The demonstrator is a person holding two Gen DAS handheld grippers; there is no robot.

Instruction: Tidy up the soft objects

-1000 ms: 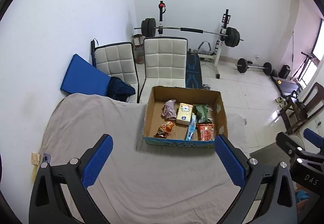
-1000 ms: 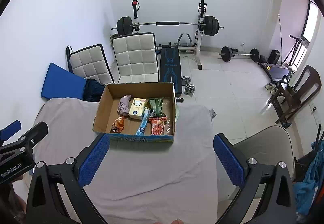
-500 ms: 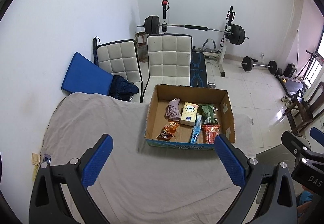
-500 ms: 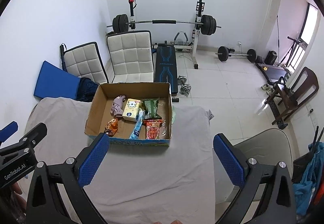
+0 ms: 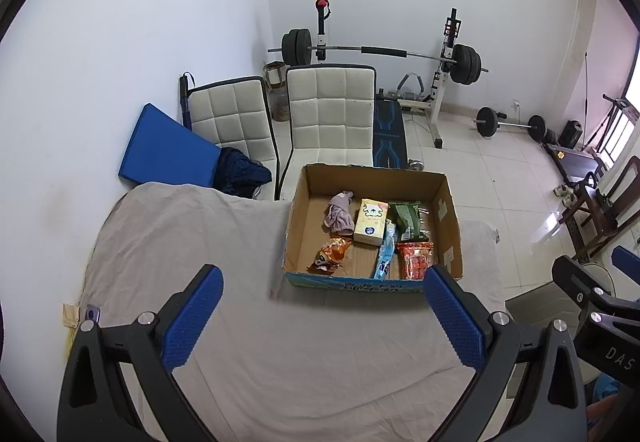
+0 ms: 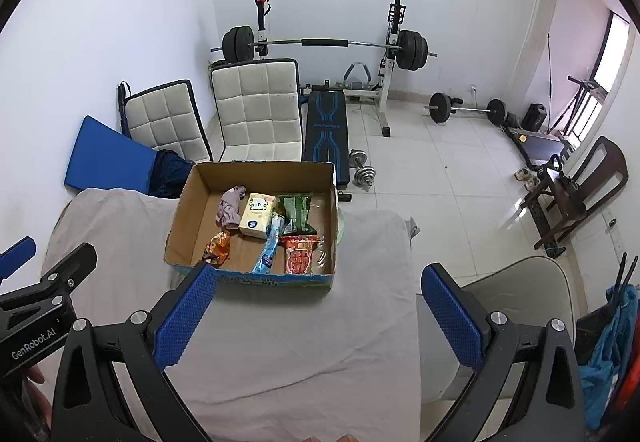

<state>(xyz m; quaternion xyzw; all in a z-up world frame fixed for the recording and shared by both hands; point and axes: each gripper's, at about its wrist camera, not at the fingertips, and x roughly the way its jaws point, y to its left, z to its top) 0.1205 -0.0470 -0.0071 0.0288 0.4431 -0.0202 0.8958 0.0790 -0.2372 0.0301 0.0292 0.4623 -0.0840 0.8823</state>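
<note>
An open cardboard box (image 5: 298,210) (image 6: 185,202) stands at the far edge of a table covered in grey cloth (image 5: 180,242) (image 6: 372,250). Inside lie a mauve cloth (image 5: 339,213) (image 6: 230,207), a yellow tissue pack (image 5: 371,221) (image 6: 258,215), a green packet (image 5: 406,219) (image 6: 295,212), an orange snack bag (image 5: 330,260) (image 6: 218,246), a light blue packet (image 5: 385,258) (image 6: 269,249) and a red packet (image 5: 416,260) (image 6: 300,258). My left gripper (image 5: 320,318) and right gripper (image 6: 316,316) are both open and empty, held above the cloth short of the box.
Two white padded chairs (image 5: 330,114) (image 6: 164,120) and a blue mat (image 5: 168,150) stand behind the table. A weight bench with barbell (image 6: 324,42), dumbbells (image 6: 360,172) and a wooden chair (image 6: 576,194) are on the tiled floor. A grey seat (image 6: 500,282) is right of the table.
Both grippers have drifted a little, so the box sits slightly differently in each view; both stay open. Nothing in the box has moved.
</note>
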